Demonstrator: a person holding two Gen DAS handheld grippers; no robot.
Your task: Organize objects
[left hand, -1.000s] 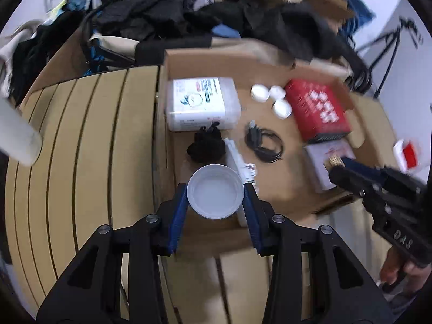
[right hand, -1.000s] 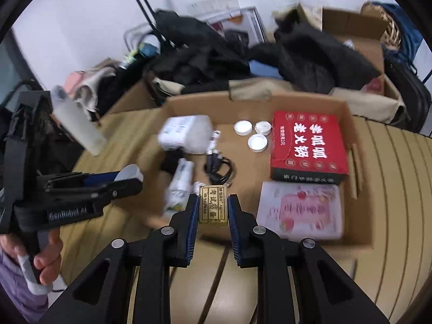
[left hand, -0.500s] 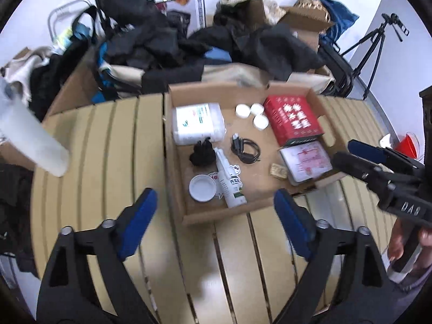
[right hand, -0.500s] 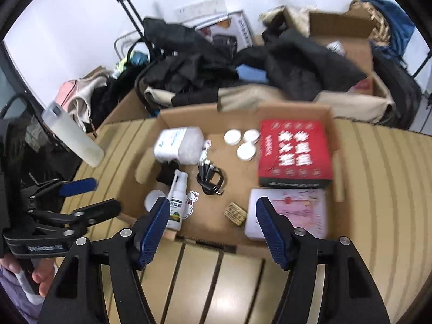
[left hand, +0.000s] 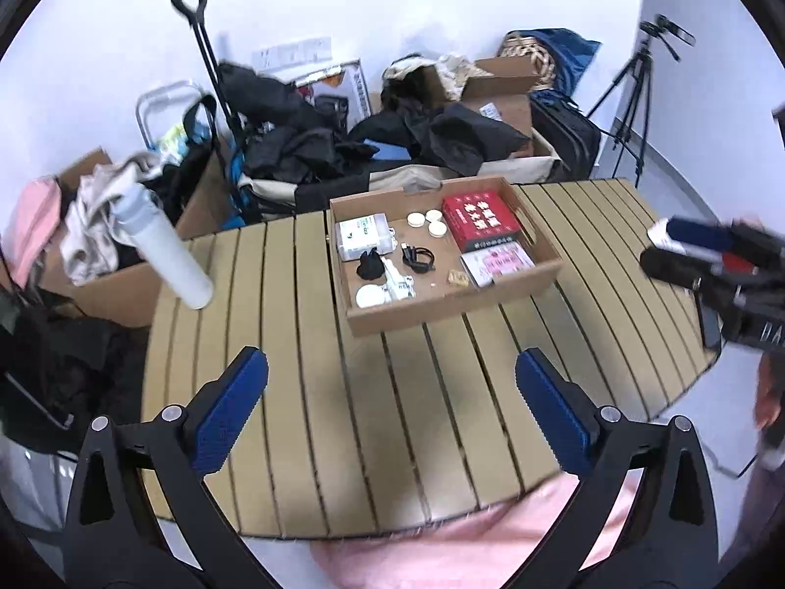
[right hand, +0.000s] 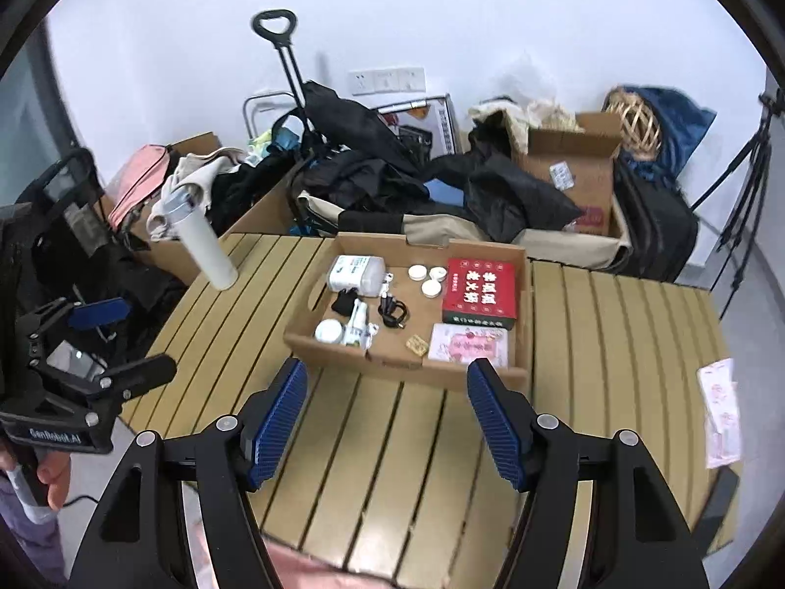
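From the left wrist, the left gripper (left hand: 391, 407) hangs over the slatted tan wooden table (left hand: 304, 343), its blue-padded jaws opening with nothing between them. Farther along the table sits the shallow brown cardboard tray (left hand: 441, 307) (red printed box (left hand: 481, 220), three white round caps (left hand: 428, 222) and a black coiled cable (left hand: 418, 260) inside). From the right wrist, the right gripper (right hand: 387, 417) is spread and empty just before the tray's near wall; a white cylindrical bottle (right hand: 205, 250) stands at the table's left edge.

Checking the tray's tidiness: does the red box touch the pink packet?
Cannot tell. In the right wrist view the red box sits directly behind the pink packet, edges close, no clear gap or contact.
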